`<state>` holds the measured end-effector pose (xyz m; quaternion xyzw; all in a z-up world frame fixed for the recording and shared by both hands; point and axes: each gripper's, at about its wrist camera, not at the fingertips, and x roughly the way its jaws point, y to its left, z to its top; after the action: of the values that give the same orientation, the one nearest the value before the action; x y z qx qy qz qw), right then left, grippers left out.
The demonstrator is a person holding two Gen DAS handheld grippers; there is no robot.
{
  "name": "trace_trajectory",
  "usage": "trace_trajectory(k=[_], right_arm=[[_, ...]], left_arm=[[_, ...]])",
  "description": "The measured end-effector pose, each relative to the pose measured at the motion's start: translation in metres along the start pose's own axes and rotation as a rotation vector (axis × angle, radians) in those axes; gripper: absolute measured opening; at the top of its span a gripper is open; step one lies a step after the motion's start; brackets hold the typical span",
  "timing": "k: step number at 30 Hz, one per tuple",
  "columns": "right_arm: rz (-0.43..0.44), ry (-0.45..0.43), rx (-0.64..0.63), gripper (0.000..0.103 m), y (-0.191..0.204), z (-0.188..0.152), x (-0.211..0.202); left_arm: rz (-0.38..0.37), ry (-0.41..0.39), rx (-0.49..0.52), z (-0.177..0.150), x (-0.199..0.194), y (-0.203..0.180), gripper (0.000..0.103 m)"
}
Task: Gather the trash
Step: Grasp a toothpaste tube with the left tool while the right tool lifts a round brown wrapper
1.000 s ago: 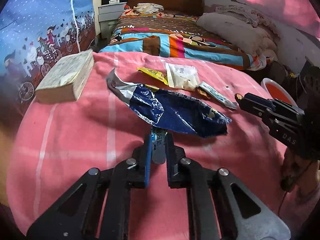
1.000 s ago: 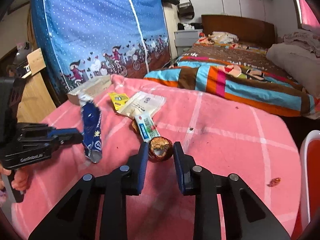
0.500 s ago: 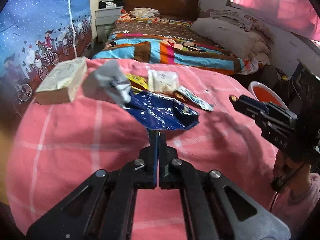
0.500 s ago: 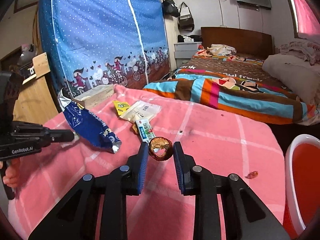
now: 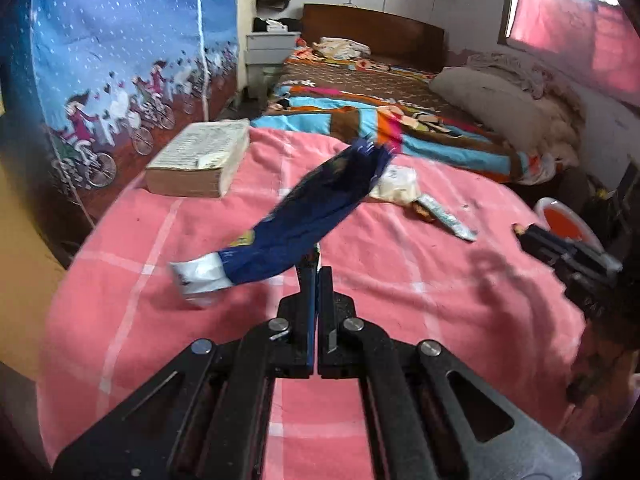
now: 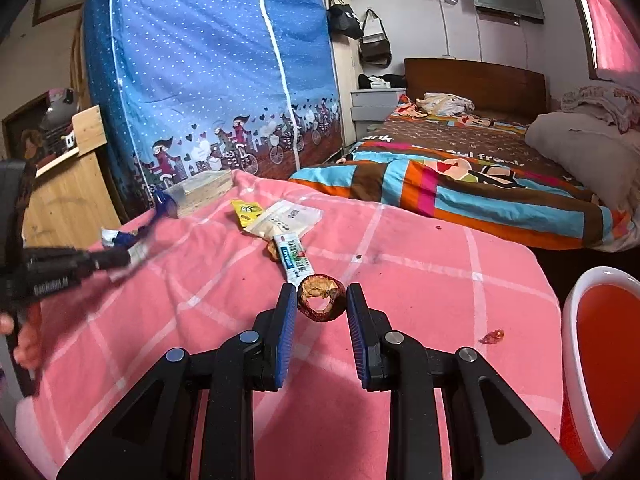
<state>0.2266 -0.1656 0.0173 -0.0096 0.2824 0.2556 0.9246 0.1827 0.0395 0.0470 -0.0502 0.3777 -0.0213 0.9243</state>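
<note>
My left gripper (image 5: 316, 268) is shut on the edge of a crumpled blue snack bag (image 5: 320, 204), which hangs blurred in the air above the pink checked cloth (image 5: 400, 272). My right gripper (image 6: 321, 292) is shut on a brown hollow fruit peel (image 6: 316, 288) held just over the cloth. On the cloth beyond lie a white-green wrapper (image 6: 294, 258), a white packet (image 6: 284, 220), a yellow packet (image 6: 247, 210) and another brown peel (image 6: 273, 250). The left gripper (image 6: 120, 258) shows at the left edge of the right wrist view with the blue bag (image 6: 160, 204).
A red basin with a white rim (image 6: 570, 320) stands beside the cloth's right edge. A small red scrap (image 6: 492, 336) lies near it. A thick book (image 5: 200, 160) rests at the far left corner. A bed with a striped blanket (image 6: 460, 192) lies behind.
My left gripper closed on the blue bag's edge and lifted it off the cloth; the bag now swings in the air. My right gripper kept its hold on the peel and rose slightly.
</note>
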Motion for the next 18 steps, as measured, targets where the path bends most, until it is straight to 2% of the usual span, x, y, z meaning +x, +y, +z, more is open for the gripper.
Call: trace_trajectory(k=[4,8,13,18], right_arm=[[0.002,-0.018,-0.006,0.023,0.001,0.002,-0.002],[-0.01,-0.045,0.0,0.023,-0.002,0.003,-0.008],[-0.023,-0.158,-0.013,0.023,-0.004,0.006,-0.031],[-0.066,-0.339,-0.056,0.023,-0.005,0.009,-0.069]], left_arm=[[-0.131,0.022,-0.019,0.0,0.001,-0.009,0.003],[-0.173,0.007,-0.001,0.0,0.005,-0.029,0.003],[-0.227,-0.124,0.105,0.004,-0.013,-0.064,0.003],[-0.309,-0.303,0.175,0.012,-0.032,-0.095,0.003]])
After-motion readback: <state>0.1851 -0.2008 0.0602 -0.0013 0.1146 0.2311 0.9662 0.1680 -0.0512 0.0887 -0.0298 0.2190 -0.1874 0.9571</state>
